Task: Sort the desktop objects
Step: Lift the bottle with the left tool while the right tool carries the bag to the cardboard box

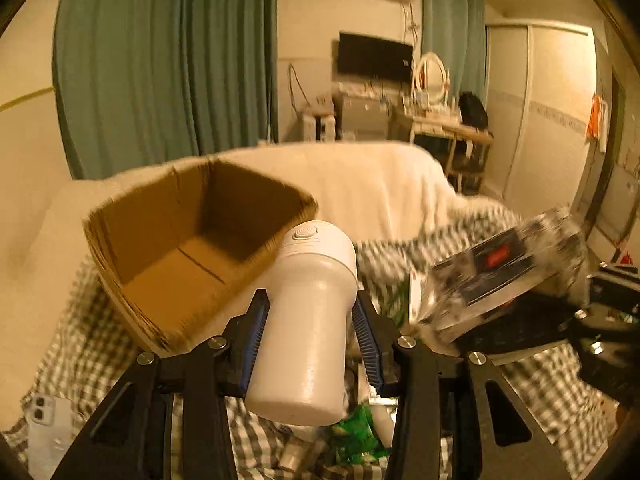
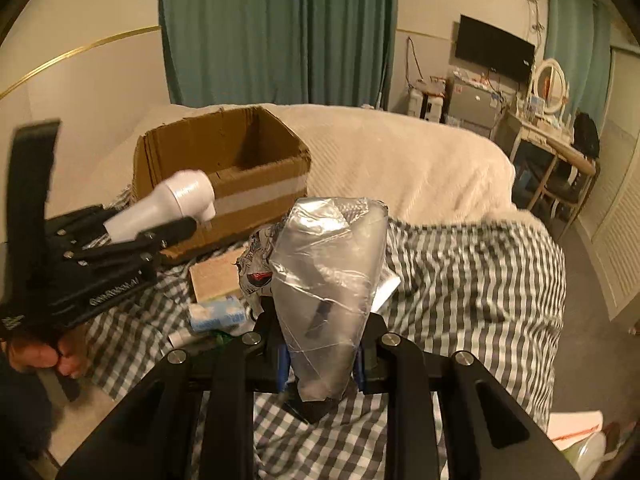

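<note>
Here, looking along the left gripper (image 1: pixel 310 300): clamping a white bottle (image 1: pixel 308 340) between the blue pads (image 1: pixel 254 336), jaws standing at a middling width and filled by the bottle's body. Running the bottle's long axis roughly along the fingers, domed cap forward and tipped a little to the right, flat base back toward the camera. Facing the open cardboard box (image 1: pixel 160 216) ahead and to the left, its near rim lying just under and beyond the cap, its floor showing bare. Hanging above the checked cloth (image 1: pixel 100 340), with a phone (image 1: pixel 44 420) and a green wrapper (image 1: pixel 356 432) lying below. Catching, at the right, a blurred clear packet (image 1: pixel 504 272) raised beside it.

Then, looking along the right gripper (image 2: pixel 320 356): pinching that clear packet (image 2: pixel 332 272) at its lower end, jaws narrow, the packet standing up and forward with something dark inside, too blurred for naming. Seeing the box (image 2: pixel 224 148) ahead and to the left, well apart, sitting on the cream blanket (image 2: pixel 420 168). Seeing the left gripper (image 2: pixel 172 232) in between, carried by a hand (image 2: pixel 44 356) at the left edge, the bottle's cap pointing toward the box's taped front wall.

Judging from both: the left load being the nearer to the box, so likely going in first, needing only a short carry forward over the rim; the right needing a longer swing leftward.
</note>
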`<state>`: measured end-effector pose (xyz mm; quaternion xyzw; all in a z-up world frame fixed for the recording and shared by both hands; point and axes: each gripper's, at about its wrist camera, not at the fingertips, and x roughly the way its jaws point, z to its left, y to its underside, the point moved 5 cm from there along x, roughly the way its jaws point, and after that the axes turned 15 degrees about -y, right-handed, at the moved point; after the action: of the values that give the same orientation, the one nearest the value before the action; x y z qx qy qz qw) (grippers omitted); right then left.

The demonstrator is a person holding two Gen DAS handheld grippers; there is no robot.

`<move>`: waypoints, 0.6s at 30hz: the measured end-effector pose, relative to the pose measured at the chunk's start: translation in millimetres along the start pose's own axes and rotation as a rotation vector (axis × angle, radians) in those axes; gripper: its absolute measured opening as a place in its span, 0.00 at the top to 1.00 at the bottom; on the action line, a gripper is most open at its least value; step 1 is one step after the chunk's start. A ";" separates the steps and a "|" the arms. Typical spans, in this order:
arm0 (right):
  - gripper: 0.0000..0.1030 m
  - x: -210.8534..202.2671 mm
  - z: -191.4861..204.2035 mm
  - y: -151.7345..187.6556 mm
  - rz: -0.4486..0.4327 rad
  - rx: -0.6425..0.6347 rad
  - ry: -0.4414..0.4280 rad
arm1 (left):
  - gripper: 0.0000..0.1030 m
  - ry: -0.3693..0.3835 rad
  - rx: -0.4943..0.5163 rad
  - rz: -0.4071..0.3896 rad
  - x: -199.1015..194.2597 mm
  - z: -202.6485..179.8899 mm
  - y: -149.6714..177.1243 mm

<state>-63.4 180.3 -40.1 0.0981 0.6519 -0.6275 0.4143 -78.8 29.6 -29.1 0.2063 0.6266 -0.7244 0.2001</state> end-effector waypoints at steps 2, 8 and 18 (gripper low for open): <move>0.78 2.0 8.3 -15.0 -0.007 -0.025 0.000 | 0.59 -0.002 -0.015 -0.038 -6.5 6.1 -13.2; 0.78 17.5 38.8 -60.5 -0.033 -0.117 0.008 | 0.59 -0.058 -0.049 -0.102 -7.8 35.2 -46.8; 0.78 73.8 60.6 -115.3 -0.045 -0.143 -0.024 | 0.59 -0.174 -0.130 -0.104 32.3 79.7 -79.1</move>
<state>-159.9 74.6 3.9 0.0462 0.6920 -0.5897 0.4138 -152.9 -39.7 28.8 0.0967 0.6624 -0.7067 0.2289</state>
